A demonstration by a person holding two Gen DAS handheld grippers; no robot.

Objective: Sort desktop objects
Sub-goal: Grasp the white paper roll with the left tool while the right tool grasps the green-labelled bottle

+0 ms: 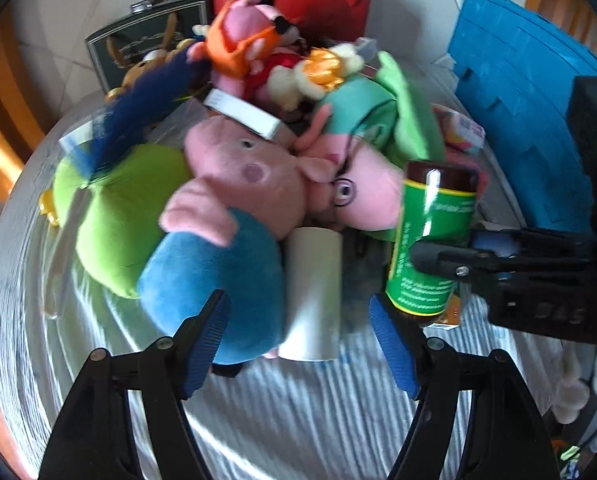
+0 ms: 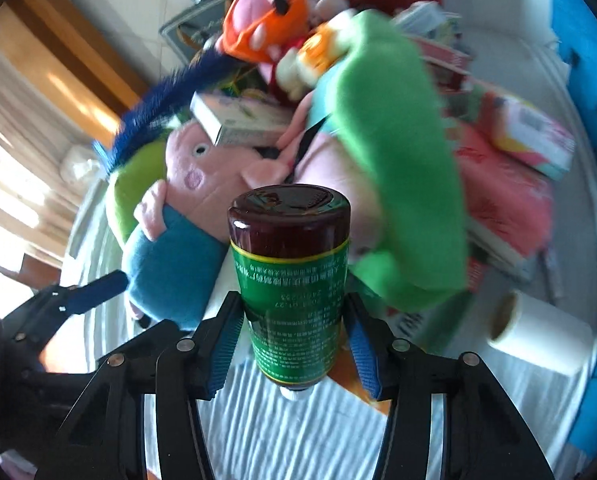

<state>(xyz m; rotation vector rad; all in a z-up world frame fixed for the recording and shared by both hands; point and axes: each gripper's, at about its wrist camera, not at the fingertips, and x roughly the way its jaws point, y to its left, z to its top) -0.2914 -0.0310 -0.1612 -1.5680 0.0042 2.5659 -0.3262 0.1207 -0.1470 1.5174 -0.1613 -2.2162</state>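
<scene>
Striped cloth [image 2: 298,420] w/ toy pile: right gripper [image 2: 294,340] pads clamp green bottle [image 2: 294,292] mid-label, lift straight; left gripper [image 1: 298,332] gapes empty.

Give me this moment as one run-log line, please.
right gripper: shut on green-labelled bottle | left gripper: open, empty, over white roll | plush toys: still piled

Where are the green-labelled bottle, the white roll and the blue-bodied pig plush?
green-labelled bottle [image 2: 294,292]: right wrist view, on its green label.
white roll [image 1: 314,292]: left wrist view, on its side wall.
blue-bodied pig plush [image 1: 214,280]: left wrist view, on its blue body.
</scene>
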